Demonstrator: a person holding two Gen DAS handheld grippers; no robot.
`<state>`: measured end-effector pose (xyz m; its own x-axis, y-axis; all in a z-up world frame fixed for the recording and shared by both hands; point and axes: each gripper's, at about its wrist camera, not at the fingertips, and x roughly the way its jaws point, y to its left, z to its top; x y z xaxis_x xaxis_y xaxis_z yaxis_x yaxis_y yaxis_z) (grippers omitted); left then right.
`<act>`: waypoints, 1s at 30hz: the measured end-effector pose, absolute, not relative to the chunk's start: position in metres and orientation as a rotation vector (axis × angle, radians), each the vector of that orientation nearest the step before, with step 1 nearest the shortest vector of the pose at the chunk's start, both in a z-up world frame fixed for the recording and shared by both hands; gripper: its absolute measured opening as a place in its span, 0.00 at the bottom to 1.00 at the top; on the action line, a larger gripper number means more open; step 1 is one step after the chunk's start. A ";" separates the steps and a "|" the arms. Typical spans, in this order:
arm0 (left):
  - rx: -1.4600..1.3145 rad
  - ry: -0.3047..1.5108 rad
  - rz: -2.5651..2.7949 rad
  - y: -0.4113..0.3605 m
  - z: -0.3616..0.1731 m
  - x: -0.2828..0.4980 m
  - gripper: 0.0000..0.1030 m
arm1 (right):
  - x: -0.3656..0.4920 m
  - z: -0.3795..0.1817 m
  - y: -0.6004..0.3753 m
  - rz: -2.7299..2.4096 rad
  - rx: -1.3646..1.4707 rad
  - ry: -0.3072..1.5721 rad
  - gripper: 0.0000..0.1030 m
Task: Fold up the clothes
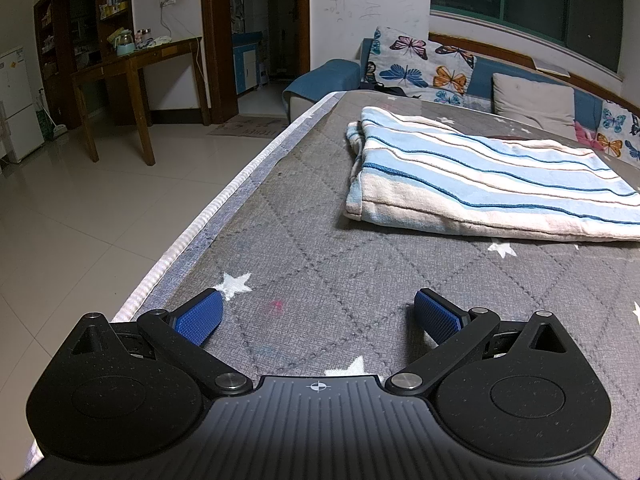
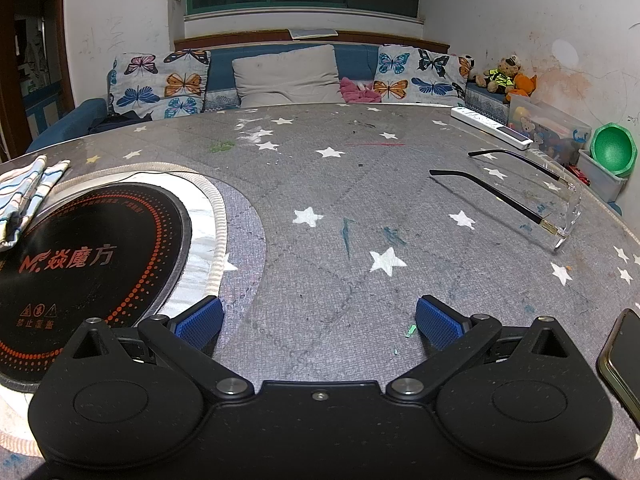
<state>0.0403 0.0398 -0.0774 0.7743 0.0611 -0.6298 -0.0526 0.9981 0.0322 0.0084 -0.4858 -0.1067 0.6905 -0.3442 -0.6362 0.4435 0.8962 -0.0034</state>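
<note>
A folded blue, white and pink striped cloth lies flat on the grey star-patterned table cover, ahead and to the right of my left gripper. That gripper is open and empty, low over the cover near the table's left edge. In the right wrist view only a corner of the striped cloth shows at the far left. My right gripper is open and empty over the cover, well apart from the cloth.
A black induction hob is set into the table at the left. Clear-framed glasses, a white power strip and a phone lie at the right. A sofa with butterfly cushions stands beyond the table. Tiled floor lies left.
</note>
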 end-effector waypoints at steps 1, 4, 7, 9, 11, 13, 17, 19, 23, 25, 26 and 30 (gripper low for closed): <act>0.013 0.682 0.062 0.040 -0.077 0.040 1.00 | 0.008 -0.107 -0.486 -0.442 0.155 0.678 1.00; 0.013 0.682 0.062 0.040 -0.077 0.040 1.00 | 0.007 -0.107 -0.485 -0.442 0.155 0.678 1.00; 0.013 0.682 0.062 0.040 -0.077 0.040 1.00 | 0.005 -0.107 -0.485 -0.442 0.155 0.678 1.00; 0.013 0.682 0.062 0.040 -0.077 0.040 1.00 | 0.004 -0.107 -0.485 -0.442 0.155 0.678 1.00; 0.013 0.682 0.062 0.040 -0.077 0.040 1.00 | 0.004 -0.107 -0.484 -0.442 0.155 0.678 1.00; 0.013 0.682 0.062 0.040 -0.077 0.040 1.00 | 0.003 -0.107 -0.484 -0.442 0.155 0.678 1.00; 0.013 0.682 0.062 0.040 -0.077 0.040 1.00 | 0.001 -0.108 -0.483 -0.442 0.155 0.678 1.00; 0.013 0.682 0.062 0.040 -0.077 0.040 1.00 | 0.000 -0.108 -0.483 -0.442 0.155 0.678 1.00; 0.013 0.682 0.062 0.040 -0.077 0.040 1.00 | -0.002 -0.108 -0.483 -0.442 0.155 0.678 1.00; 0.013 0.682 0.062 0.040 -0.077 0.040 1.00 | -0.003 -0.108 -0.482 -0.442 0.155 0.678 1.00; 0.013 0.682 0.062 0.040 -0.077 0.040 1.00 | -0.003 -0.108 -0.482 -0.442 0.155 0.678 1.00; 0.013 0.682 0.062 0.040 -0.077 0.040 1.00 | -0.005 -0.108 -0.482 -0.442 0.155 0.678 1.00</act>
